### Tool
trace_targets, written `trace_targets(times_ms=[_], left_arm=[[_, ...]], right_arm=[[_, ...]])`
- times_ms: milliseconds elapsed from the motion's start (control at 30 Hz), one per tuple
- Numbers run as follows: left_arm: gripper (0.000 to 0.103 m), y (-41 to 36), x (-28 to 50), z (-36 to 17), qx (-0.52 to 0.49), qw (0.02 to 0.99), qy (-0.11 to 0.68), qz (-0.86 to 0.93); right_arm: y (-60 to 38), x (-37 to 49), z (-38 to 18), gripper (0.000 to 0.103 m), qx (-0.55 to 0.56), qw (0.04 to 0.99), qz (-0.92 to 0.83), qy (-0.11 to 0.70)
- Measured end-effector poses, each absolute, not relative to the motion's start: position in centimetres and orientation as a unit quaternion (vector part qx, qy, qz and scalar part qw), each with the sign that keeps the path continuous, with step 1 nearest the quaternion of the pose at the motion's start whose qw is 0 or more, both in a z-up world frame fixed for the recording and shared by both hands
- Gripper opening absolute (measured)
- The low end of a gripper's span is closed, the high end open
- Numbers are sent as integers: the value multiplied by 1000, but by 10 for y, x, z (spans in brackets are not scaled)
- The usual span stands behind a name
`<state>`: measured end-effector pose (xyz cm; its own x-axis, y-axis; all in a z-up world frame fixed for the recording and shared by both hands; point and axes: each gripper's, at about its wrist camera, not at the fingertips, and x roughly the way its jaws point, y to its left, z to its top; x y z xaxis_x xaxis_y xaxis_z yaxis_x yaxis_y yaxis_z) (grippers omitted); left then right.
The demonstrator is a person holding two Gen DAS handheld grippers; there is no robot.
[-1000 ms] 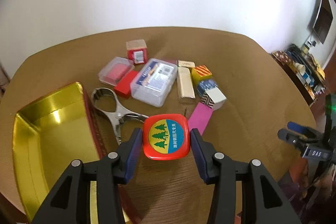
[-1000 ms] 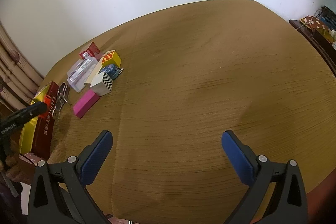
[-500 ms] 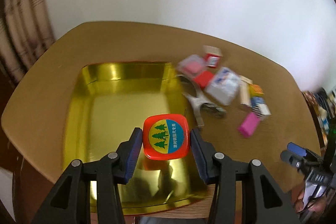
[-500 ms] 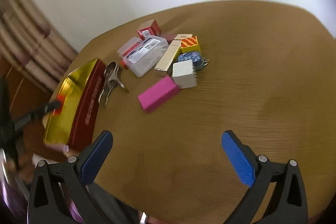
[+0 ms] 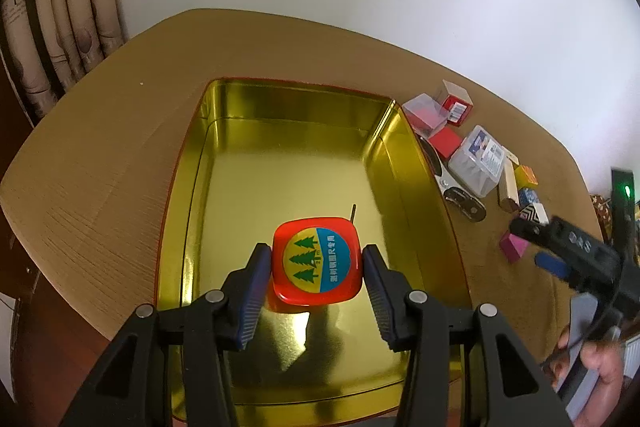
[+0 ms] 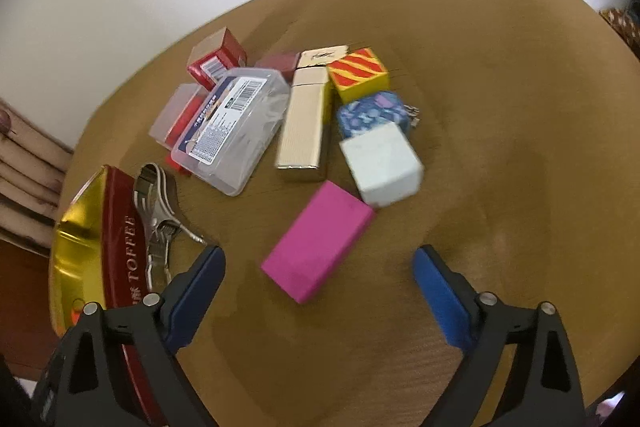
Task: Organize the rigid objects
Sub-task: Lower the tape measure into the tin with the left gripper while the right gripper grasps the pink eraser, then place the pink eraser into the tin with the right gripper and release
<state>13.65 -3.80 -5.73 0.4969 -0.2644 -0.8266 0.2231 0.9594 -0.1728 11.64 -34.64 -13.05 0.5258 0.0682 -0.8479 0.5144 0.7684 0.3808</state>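
Note:
My left gripper (image 5: pixel 316 267) is shut on a red square tape measure (image 5: pixel 318 261) with a tree label, held over the inside of the gold tin (image 5: pixel 280 163). The tin's red outer wall reads TOFFEE in the right wrist view (image 6: pixel 120 247). My right gripper (image 6: pixel 318 285) is open and empty, low over the table, with a pink box (image 6: pixel 318 241) just beyond its fingertips. The right gripper also shows in the left wrist view (image 5: pixel 560 251) at the right edge.
Right of the tin lie metal pliers (image 6: pixel 156 215), a clear plastic case (image 6: pixel 232 131), a beige box (image 6: pixel 304 123), a white cube (image 6: pixel 382 163), a blue patterned cube (image 6: pixel 372 113), a yellow striped cube (image 6: pixel 358 73) and red boxes (image 6: pixel 216 61). Curtains (image 5: pixel 60 7) hang at the left.
My left gripper has carried the tape measure from over the table to over the tin's interior. My right gripper has swung left and closer to the pink box and the pile.

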Motion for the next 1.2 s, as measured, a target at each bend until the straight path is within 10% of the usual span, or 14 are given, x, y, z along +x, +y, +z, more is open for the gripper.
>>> trace_targets(times_ms=[100,233,333,1200], left_arm=[[48,-36,138,-61,-24,861,487,-141],[48,-36,141,-61,-8,868,479,-131],[48,-30,144,-62,-8,871,478,-116],[48,29,134,-21,-101,875,463,-99]], right_arm=[[-345,126,-130,88,309,805,-158,481],[-344,127,-126,42,297,801,-176,488],[-349,124,-126,33,304,800,-163,492],[-251,135,-7,30,226,855,95,457]])
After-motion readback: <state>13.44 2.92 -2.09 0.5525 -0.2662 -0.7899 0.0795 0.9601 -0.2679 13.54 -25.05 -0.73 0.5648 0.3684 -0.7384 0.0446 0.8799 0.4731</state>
